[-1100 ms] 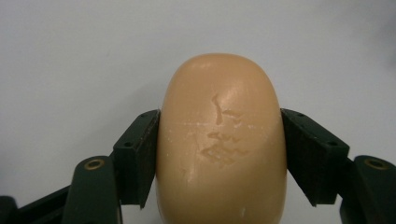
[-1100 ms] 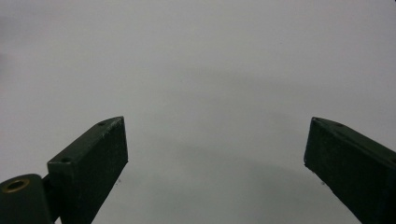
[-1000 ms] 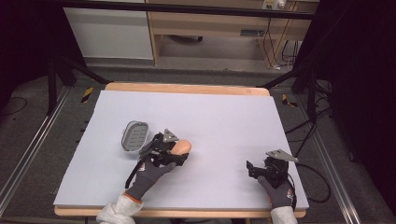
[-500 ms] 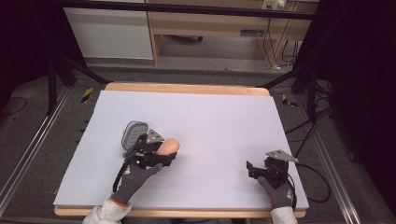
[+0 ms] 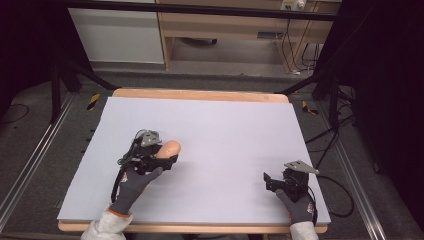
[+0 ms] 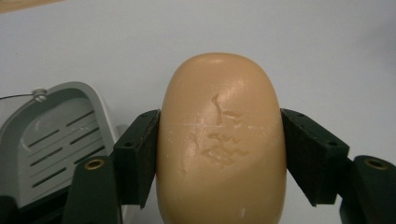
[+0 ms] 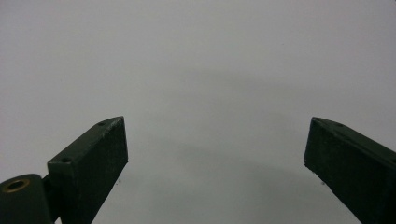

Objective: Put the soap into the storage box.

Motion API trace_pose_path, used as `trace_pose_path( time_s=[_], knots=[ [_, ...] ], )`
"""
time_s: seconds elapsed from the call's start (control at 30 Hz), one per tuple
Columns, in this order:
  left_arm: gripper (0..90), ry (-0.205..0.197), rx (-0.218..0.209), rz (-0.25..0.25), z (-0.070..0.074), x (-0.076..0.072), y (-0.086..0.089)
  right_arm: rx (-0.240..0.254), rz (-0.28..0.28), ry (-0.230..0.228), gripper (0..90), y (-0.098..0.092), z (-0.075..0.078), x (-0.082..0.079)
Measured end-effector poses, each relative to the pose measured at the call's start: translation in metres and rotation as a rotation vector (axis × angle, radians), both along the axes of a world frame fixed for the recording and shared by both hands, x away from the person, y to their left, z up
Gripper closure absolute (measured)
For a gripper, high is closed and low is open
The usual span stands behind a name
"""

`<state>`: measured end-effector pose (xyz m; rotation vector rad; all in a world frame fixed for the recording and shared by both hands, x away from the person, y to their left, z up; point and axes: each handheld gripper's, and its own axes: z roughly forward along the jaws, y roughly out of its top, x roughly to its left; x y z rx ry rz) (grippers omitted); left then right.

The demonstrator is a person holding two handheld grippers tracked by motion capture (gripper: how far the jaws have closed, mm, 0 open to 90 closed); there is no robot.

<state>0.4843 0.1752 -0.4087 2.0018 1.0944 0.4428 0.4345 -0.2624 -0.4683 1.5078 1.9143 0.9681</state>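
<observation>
Table (image 5: 225,120), high view: white sheet over a wooden board, pale edge exposed at 12 o'clock. Left gripper (image 5: 167,159), toward 8 o'clock of the sheet, carried by a grey-gloved left hand (image 5: 132,182); jaws clamped on a tan bar of soap (image 5: 169,148), which juts out toward 1 o'clock. Right gripper (image 5: 270,181), toward 4 o'clock near the sheet's front edge, held by a gloved right hand (image 5: 297,202); nothing between its jaws, well apart from the soap.

Left gripper view: bar of soap (image 6: 222,140), rounded, surface scuffed and nicked, pressed on both flanks by the two black jaws. Grey soap dish (image 6: 51,135) with slotted floor, at 9 o'clock, just beside the left jaw; whether it touches the jaw cannot be told.

Right gripper view: both black jaws spread wide over bare white sheet (image 7: 201,70), nothing held.
</observation>
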Motion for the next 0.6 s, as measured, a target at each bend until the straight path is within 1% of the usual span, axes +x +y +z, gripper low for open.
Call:
trace_pose_path(
  time_s=[0.27, 0.37, 0.6],
  knots=[
    [31.8, -0.014, -0.013, 0.054, 0.006, 0.007, 0.018, -0.003, 0.000, 0.001, 6.4, 0.000, 0.000, 0.000],
    [31.8, -0.016, -0.016, 0.066, 0.008, 0.011, 0.024, -0.001, 0.000, 0.002, 6.4, 0.000, 0.000, 0.000],
    [31.8, -0.014, -0.016, 0.107, 0.007, 0.018, 0.038, 0.002, -0.002, 0.004, 6.4, 0.000, 0.000, 0.001]
  ],
)
